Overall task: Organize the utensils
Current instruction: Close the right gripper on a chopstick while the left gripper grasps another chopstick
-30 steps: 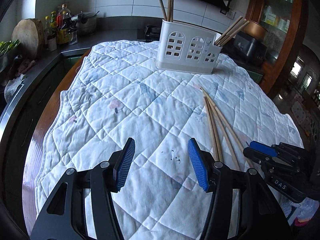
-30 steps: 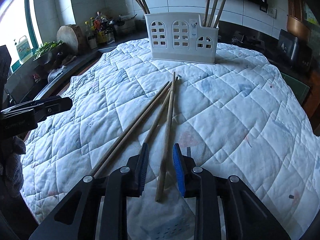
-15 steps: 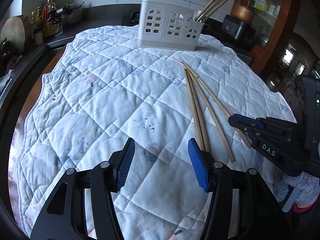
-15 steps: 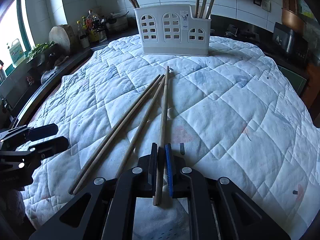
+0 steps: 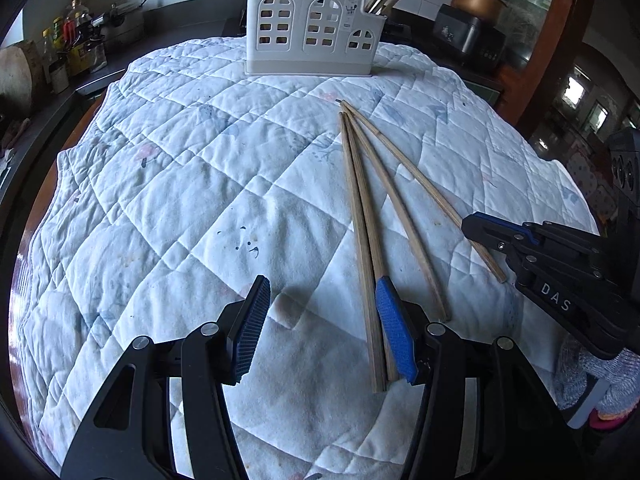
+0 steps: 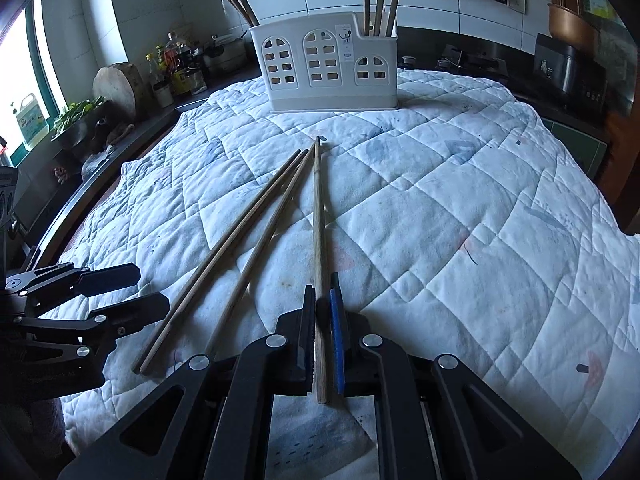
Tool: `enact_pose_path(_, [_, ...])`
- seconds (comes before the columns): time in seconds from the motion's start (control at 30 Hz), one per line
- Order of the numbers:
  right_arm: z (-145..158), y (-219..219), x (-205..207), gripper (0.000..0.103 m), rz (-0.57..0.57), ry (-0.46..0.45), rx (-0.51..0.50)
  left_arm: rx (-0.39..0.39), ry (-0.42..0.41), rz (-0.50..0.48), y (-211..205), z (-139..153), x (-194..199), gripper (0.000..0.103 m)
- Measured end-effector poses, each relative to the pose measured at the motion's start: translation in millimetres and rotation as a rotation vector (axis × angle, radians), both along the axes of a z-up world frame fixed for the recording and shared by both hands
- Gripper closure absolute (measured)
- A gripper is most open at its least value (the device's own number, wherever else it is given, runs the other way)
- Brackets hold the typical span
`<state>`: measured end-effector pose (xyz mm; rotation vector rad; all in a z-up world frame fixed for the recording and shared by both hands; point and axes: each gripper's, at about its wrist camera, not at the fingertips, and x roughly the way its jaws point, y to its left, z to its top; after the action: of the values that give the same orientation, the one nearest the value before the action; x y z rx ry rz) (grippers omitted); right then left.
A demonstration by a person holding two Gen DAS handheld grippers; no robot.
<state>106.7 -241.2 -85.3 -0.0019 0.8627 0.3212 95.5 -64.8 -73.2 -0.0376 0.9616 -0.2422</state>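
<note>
now chopstick [image 6: 319, 240] within right gripper [image 6: 322, 300]

"das" on right tongs [image 5: 472, 230] body; nothing else legible.

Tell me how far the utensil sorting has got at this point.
Partly done. Chopsticks already stand in both end compartments of the white holder. The right gripper is shut on one chopstick. Three more chopsticks lie on the quilt beside the open left gripper, not yet picked up.
</note>
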Motion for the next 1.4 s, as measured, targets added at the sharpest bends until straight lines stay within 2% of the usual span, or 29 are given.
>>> enact_pose_path(0.5, [-1.4,-7.0,-2.8,0.096,-0.001,0.008,0.038,0.053,0.002,0.014,-8.7,-3.7,1.9,0.049])
enact_pose_path(0.57, [-2.3,-7.2,-2.9,0.096,0.001,0.008,0.038,0.054,0.000,0.002,-13.2,-3.1,0.3,0.060])
enact_pose_path(0.6, [-2.8,-7.3,-3.0,0.096,0.002,0.009,0.038,0.057,-0.002,-0.004,-15.7,-2.8,-0.4,0.062])
enact_pose_path(0.93, [-3.5,-7.5,-2.9,0.096,0.002,0.013,0.041,0.107,-0.010,-0.013,-22.6,-7.5,3.4,0.067])
enact_pose_path(1.2, [-4.1,-7.3,-2.6,0.096,0.002,0.014,0.043,0.074,0.004,-0.015,-14.7,-5.1,3.9,0.085])
enact_pose_path(1.4, [-4.2,-7.6,-2.2,0.095,0.002,0.015,0.043,0.065,0.018,-0.044,-17.8,-7.1,5.6,0.086])
